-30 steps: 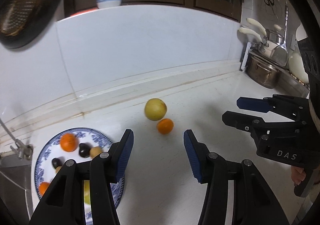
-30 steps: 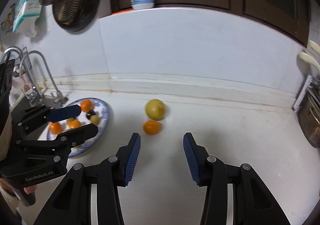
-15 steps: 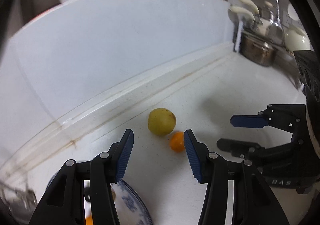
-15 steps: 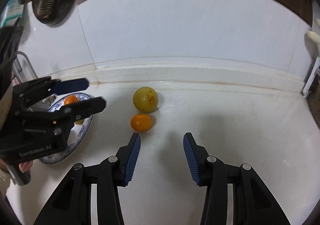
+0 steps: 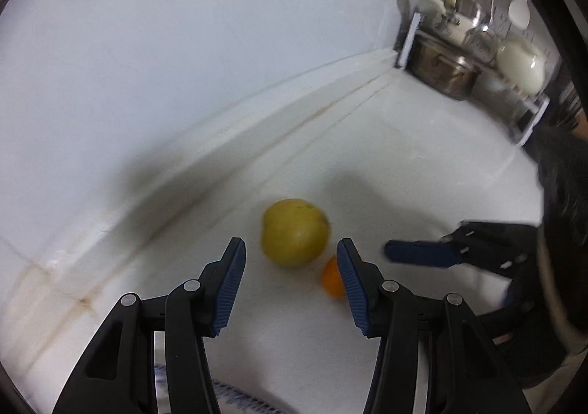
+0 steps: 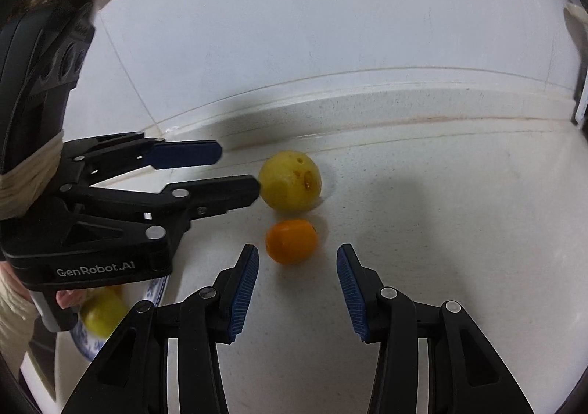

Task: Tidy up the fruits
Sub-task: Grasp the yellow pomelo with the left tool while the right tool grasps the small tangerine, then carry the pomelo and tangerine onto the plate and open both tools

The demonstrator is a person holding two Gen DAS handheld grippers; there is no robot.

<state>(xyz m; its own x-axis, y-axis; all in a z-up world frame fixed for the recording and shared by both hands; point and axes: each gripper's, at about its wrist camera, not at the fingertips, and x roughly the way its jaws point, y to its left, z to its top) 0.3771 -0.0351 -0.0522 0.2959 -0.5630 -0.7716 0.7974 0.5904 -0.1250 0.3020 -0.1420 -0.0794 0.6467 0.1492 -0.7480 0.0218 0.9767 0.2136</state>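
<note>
Two fruits still lying loose on the counter [image 6: 441,230]; rest of the job apparently sitting done on the plate [image 6: 154,294] at far left, where at least one yellow fruit [image 6: 101,316] is showing under the left tool's body. Plate contents otherwise hidden now, so not counting them.

Left to right in the right wrist view: left gripper [image 6: 235,171] reaching in from the left, fingers spread wide, tips arriving at the yellow apple [image 6: 290,180], lower tip looking about touching its skin, nothing clamped. Apple resting near the backsplash, just beside and behind the small orange [image 6: 292,240]. Right gripper [image 6: 296,285] hovering just short of the orange, fingers wide, gripping nothing.

In the left wrist view: apple [image 5: 294,243] sitting framed between the open blue pads [image 5: 229,285], orange [image 5: 332,279] half hidden behind the right-hand pad.

Remaining, by judgement: closing on both, carrying both to the plate.

Versus a second ago: both tools having closed in a lot, fruits looming much larger, plate sliding almost out of the left view, finger spacing unchanged, fruits not shifted.
</note>
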